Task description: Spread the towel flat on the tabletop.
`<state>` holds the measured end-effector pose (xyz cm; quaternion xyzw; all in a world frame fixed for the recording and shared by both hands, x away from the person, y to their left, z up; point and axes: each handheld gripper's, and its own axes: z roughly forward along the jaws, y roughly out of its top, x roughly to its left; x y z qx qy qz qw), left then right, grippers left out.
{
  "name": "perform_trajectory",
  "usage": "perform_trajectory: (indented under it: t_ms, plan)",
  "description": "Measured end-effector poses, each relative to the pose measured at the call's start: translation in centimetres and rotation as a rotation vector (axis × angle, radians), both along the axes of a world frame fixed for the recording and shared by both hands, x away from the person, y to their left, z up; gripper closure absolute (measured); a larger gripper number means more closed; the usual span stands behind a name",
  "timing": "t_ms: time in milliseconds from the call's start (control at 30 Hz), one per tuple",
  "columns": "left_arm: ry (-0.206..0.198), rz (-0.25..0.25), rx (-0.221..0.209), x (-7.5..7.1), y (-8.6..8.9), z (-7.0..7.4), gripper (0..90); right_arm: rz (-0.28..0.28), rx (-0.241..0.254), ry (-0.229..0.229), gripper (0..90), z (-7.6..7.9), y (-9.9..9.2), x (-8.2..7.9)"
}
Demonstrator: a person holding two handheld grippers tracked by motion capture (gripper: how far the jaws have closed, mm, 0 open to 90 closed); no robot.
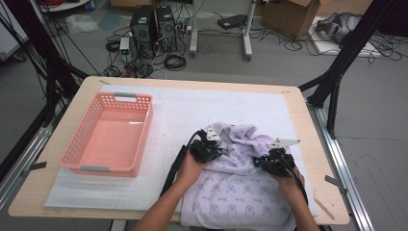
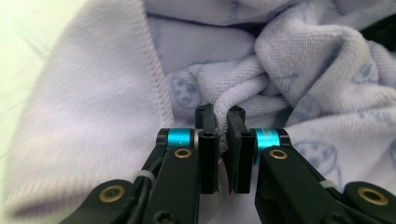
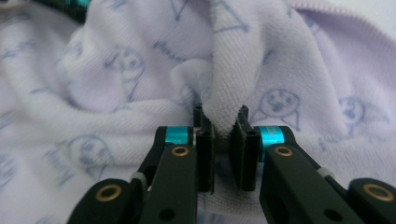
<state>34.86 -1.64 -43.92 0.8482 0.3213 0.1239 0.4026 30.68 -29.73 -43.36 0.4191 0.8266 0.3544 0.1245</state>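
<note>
1. Fingers (image 2: pixel 209 140) of the left gripper (image 1: pixel 206 148) pinch a ridge of the lilac terry towel printed with blue cartoon figures (image 1: pixel 235 187), which lies right of the pink slotted plastic basket (image 1: pixel 77 156) on the worktop (image 1: pixel 62 139).
2. Right gripper (image 1: pixel 275 161) likewise clamps a fold.
3. Grasping looks done; next, lift and spread evenly.
4. Gripper views show the pinches; the high view shows the basket.

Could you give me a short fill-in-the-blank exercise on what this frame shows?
1. Both grippers, the left gripper and the right gripper, are shut on the same lilac ____.
2. The empty basket at the left of the table is coloured ____.
3. The towel is printed with small ____ cartoon figures.
4. In the left gripper view, a stitched ____ runs down the towel to the left of the jaws.

Missing words: towel; pink; blue; hem
</note>
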Motion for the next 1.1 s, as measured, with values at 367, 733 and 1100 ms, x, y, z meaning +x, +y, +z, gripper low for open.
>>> perform_trajectory:
  t_ms: [367, 733, 1100]
  plan:
    - [0.022, 0.042, -0.065, -1.3, 8.3, 1.8, 84.8, 0.127, 0.022, 0.102, 82.9, 1.6, -0.5, -5.9]
    - [-0.094, 0.033, -0.19, -1.1, 8.9, 3.1, 49.8, 0.104, 0.172, -0.129, 56.1, 4.9, -1.6, -5.3]
    - [-0.032, 0.031, -0.152, 2.0, 5.5, 1.6, 46.8, 0.009, 0.184, -0.249, 45.7, 4.1, -1.4, -1.1]
